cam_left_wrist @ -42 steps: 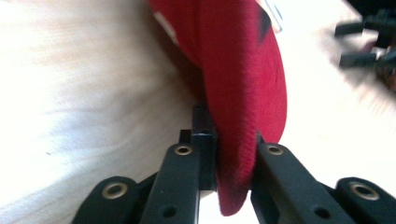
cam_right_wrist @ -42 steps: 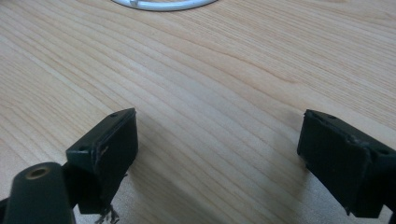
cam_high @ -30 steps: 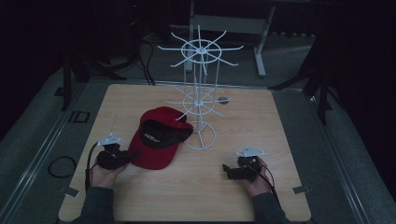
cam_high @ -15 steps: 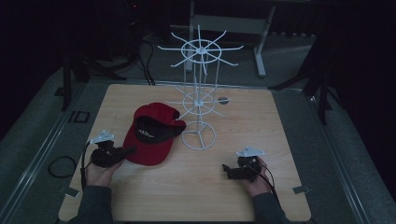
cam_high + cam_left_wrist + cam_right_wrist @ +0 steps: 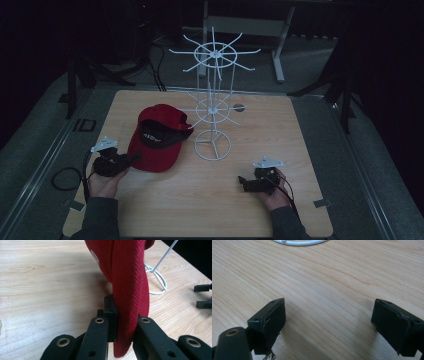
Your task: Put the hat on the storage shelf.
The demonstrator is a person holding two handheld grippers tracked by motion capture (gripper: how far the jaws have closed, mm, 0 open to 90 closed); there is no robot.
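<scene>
With the left gripper (image 5: 131, 159) pinching its jaws on the brim of the red cap (image 5: 161, 137) lying left of the wire rack (image 5: 214, 100) on the worktop (image 5: 280, 145), and the right gripper (image 5: 243, 182) idling wide-jawed at near right, the pick-up step is apparently proceeding; lifting toward a rack prong is probably coming next.

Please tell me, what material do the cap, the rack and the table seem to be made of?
Cap: red woven fabric, likely cotton; a twill weave shows. Rack: thin white rods, probably coated metal wire. Table: pale wood or wood-look laminate with a matte finish; grain lines show.
</scene>
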